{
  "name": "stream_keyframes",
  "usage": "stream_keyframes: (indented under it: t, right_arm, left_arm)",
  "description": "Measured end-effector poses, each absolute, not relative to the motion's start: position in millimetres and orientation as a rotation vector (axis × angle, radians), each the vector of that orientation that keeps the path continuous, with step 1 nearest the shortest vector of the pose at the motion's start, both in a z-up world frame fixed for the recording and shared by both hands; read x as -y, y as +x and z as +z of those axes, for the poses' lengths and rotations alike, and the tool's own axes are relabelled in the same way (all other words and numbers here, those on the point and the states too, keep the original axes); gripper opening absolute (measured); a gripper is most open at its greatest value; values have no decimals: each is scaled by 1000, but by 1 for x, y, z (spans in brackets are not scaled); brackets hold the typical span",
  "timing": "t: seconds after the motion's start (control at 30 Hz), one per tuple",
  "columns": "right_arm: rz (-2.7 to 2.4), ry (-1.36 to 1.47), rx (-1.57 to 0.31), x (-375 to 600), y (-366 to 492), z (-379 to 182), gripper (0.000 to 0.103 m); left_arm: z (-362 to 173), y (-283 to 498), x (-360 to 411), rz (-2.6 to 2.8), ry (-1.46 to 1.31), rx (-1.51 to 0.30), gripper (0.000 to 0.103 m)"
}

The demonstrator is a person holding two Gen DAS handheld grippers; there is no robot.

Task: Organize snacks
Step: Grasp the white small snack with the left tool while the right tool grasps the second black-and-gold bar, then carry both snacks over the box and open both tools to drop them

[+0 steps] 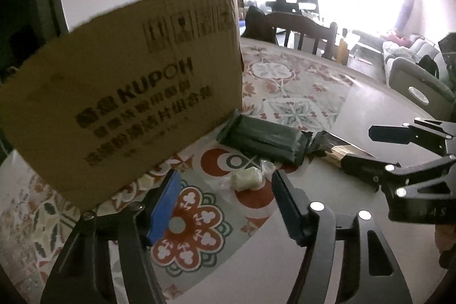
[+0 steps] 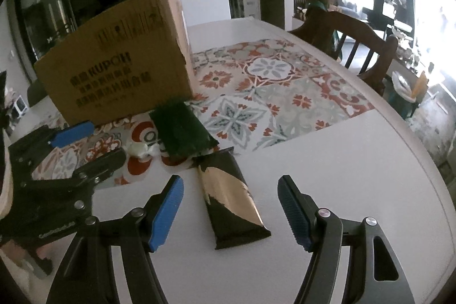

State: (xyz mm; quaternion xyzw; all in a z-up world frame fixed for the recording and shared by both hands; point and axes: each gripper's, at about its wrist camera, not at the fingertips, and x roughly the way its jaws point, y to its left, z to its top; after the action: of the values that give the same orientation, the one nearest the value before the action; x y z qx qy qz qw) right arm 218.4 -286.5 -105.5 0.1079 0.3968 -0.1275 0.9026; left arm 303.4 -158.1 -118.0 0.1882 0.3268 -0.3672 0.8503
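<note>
Brown cardboard box (image 2: 119,67) upright on table. Three snacks outside, in front of box: dark green packet (image 2: 182,130), black-gold wrapper (image 2: 230,201), pale wrapped candy (image 1: 246,178). Left gripper (image 1: 225,204) and right gripper (image 2: 230,207) both spread wide, empty. Judged: sorting barely started.

On the brown side of the cardboard box (image 1: 122,93) at the left of my left-wrist view I read "KUPOH" in dark print. Under it run lines of Chinese characters and above it a row of handling pictograms, all too blurred to read.
</note>
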Motion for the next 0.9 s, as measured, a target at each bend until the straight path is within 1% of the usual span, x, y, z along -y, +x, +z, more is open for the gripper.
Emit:
stream_keyframes:
  t: [0.07,0.17,0.2,0.27,0.47,0.5,0.57,0.67,0.9]
  right_arm:
    - [-266,222,-831,286,221,-108,69]
    - [-268,237,-844,288,223,-111,68]
    - [-267,240,-845,289,224,-112,67]
    - [-258,255,-852,290,225,-113,62]
    - [-258,247,-859,289,229,-115,57]
    - [-252,248,-859,289,230,-115,55]
    - [-243,251,-860,287,231,-115,46]
    - [-243,243,-863,286,233,-116,38]
    - [-236,256,-855,286,232,-115,37]
  left_arm:
    - [-121,308,161,-791,392,-724,58]
    - [-124,311,167,-815,394,-742,55]
    - [-125,312,169,-815,400,-748,55]
    - [-128,315,171,-815,406,-769,48]
    - [-133,318,174,-830,410,-813,39]
    - [-134,318,174,-837,409,-819,38]
    - [-134,320,173,-842,392,-830,37]
    - [-134,321,173,-846,380,-836,36]
    - [-133,314,170,-815,382,-828,35]
